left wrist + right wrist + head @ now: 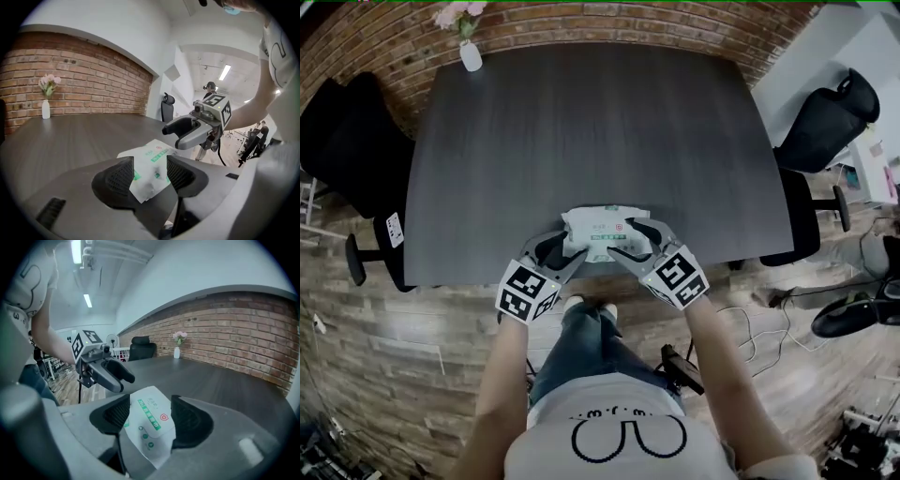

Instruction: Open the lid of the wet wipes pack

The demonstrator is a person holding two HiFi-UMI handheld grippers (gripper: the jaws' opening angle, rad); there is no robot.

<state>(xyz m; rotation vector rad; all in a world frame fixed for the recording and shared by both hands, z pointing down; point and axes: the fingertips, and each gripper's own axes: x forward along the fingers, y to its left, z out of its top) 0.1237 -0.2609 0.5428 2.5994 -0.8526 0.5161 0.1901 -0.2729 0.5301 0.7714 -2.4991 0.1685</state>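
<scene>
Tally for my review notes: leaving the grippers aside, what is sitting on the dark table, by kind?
white soft wet wipes pack with green print: 1
small white vase with pink flowers: 1
Total: 2

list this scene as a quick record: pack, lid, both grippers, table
pack: wet wipes pack, flat on the table, near its front edge
lid: no raised flap visible, looks shut
left gripper: open, pack's left end between its fingers
right gripper: open, pack's right end between its fingers
far edge: vase with flowers
</scene>
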